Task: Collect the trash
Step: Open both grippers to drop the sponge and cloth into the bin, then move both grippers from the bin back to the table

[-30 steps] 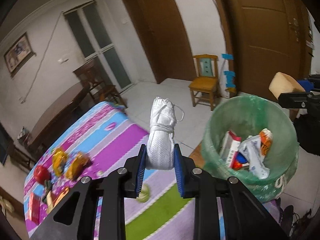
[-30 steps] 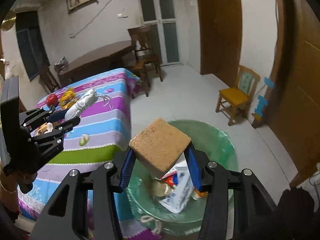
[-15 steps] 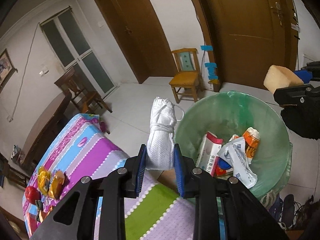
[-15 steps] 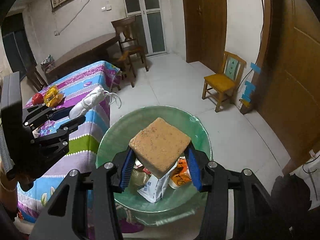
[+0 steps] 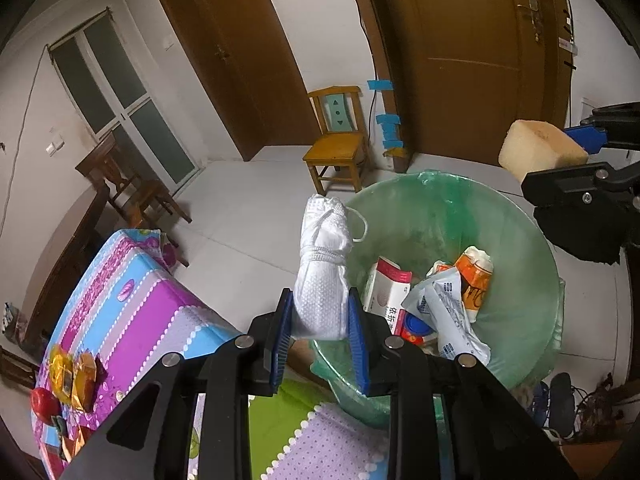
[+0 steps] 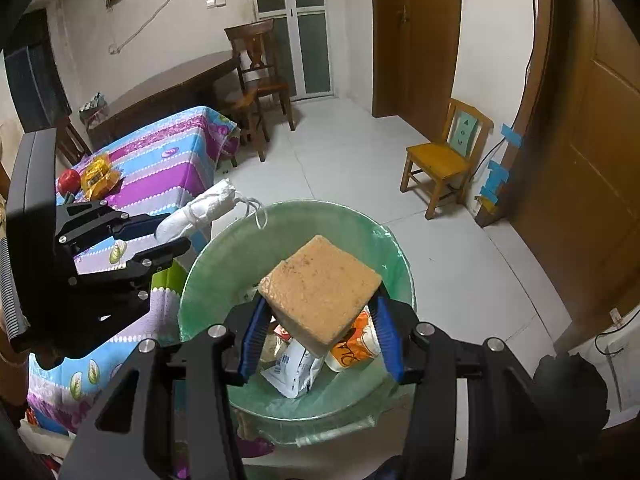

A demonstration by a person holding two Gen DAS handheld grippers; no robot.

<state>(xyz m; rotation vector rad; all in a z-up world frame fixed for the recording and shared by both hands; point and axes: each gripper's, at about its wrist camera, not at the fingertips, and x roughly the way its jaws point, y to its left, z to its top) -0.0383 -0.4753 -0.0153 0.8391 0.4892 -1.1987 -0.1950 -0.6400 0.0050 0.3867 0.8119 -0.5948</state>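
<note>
My left gripper [image 5: 319,320] is shut on a rolled white face mask [image 5: 323,268] tied with its own strings, held over the near left rim of the green-lined trash bin [image 5: 516,216]. In the right wrist view the same mask [image 6: 200,210] sticks out of the left gripper [image 6: 170,232] beside the bin's left rim. My right gripper [image 6: 320,324] is shut on a tan sponge block [image 6: 320,292] directly above the bin [image 6: 392,248]. That sponge [image 5: 540,150] appears at the far right in the left wrist view. Cartons and wrappers [image 5: 444,300] lie inside the bin.
A table with a striped purple, blue and green cloth [image 5: 132,292] stands left of the bin, carrying a red apple [image 5: 44,404] and yellow snack packets [image 5: 74,374]. A small yellow chair [image 5: 336,140] stands by the brown door. Dark wooden chairs and a table sit behind.
The left gripper carried the mask rightward from above the tablecloth to the bin's rim. The right gripper with the sponge shifted slightly, so that the bin lies more fully beneath it.
</note>
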